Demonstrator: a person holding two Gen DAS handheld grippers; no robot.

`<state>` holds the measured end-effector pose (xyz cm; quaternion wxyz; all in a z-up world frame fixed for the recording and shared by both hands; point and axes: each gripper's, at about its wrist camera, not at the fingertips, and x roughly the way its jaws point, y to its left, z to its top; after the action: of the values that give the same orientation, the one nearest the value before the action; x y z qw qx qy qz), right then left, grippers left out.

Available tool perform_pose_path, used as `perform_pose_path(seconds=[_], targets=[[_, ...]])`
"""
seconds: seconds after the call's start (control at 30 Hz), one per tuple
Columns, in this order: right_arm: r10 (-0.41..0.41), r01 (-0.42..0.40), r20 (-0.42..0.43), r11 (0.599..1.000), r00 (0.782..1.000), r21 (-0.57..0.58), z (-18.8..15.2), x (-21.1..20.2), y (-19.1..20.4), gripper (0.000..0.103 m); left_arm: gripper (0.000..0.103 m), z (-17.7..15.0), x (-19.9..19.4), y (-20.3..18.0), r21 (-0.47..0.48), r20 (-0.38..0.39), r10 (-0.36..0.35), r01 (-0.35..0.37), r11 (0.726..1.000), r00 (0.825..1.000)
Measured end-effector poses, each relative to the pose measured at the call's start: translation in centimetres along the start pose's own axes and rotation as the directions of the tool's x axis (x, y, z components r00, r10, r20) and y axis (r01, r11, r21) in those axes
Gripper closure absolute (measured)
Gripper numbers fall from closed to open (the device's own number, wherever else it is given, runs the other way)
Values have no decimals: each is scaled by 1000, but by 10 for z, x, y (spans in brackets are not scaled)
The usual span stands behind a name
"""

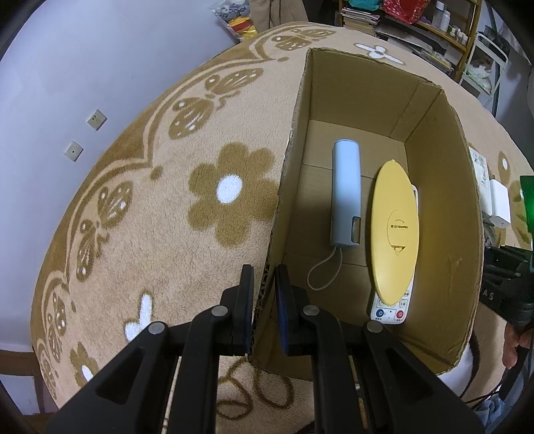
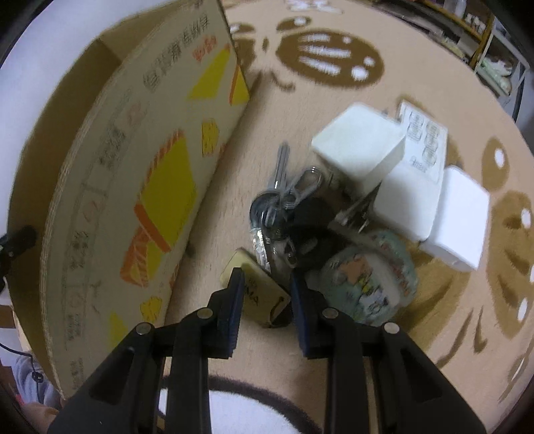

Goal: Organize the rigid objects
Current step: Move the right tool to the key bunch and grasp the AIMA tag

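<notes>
My left gripper [image 1: 263, 277] is shut on the near left wall of an open cardboard box [image 1: 283, 173], one finger outside and one inside. In the box lie a pale blue cylinder with a cord loop [image 1: 345, 193], a yellow oval disc [image 1: 395, 230] and a white remote [image 1: 390, 310] under it. My right gripper [image 2: 267, 278] is open, its fingers astride a brass padlock [image 2: 258, 293] on the carpet beside the box's printed wall [image 2: 140, 187]. A key bunch [image 2: 283, 197], a round printed tin [image 2: 367, 277] and white boxes [image 2: 360, 143] lie just beyond.
A beige flower-patterned carpet [image 1: 167, 207] covers the surface. White adapters [image 1: 499, 203] lie right of the box. Shelves with clutter [image 1: 417, 20] stand at the back. A grey wall [image 1: 66, 83] is at left.
</notes>
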<state>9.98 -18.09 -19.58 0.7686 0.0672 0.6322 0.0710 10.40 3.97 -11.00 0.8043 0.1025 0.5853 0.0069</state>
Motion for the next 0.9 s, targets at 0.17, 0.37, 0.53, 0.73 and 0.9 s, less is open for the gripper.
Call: perform_pose_path(seconds=[0.17,0.37,0.53,0.73,0.9], targets=[[10,-10,-6,1000,1000,17,-3,4,1,69,91,-1,0,0,0,0,-2,2,1000,1000],[-26,26,-26,1000,999,0,-4,7,7,64,91,-1,0,1,-4,-2,-7,7,1000,1000],[-77,76,-30,996,997,-48,-7,24,27,51,91,0,1,0,2,-6,-4,4,1000,1000],[-85,85,-25,996,996,1,-5,26,27,62,91,-1,1,-1,-1,-6,-6,6,1000,1000],[-100,99,26,995,995,24,-1,21,20,73,91,-2,0,-1,-3,-8,-7,7,1000,1000]])
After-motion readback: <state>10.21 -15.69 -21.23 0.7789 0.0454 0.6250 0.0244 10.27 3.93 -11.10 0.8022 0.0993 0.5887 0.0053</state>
